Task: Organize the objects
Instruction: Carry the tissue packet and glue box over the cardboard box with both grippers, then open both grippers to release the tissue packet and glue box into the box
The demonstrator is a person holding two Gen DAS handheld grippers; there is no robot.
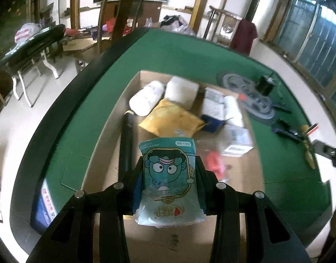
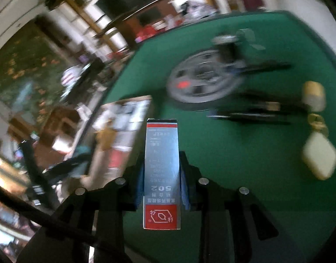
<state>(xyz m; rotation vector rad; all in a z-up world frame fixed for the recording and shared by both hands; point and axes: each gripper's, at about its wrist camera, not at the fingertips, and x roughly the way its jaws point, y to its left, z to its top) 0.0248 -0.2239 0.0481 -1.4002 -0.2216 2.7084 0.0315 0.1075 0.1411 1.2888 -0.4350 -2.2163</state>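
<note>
left gripper (image 1: pixel 168 186): pinching the teal snack pouch (image 1: pixel 168 175), held above the cardboard box (image 1: pixel 251 175)
right gripper (image 2: pixel 162 179): clamped on the 502 glue box (image 2: pixel 161 175), over the green table (image 2: pixel 233 153)
step: looks like mid-carry
next: probably drop both into free spots

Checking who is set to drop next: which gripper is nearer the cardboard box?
Left. The left gripper hangs over the cardboard box, holding a teal snack packet. The right gripper, holding a glue carton, is beside it over the green table.
</note>
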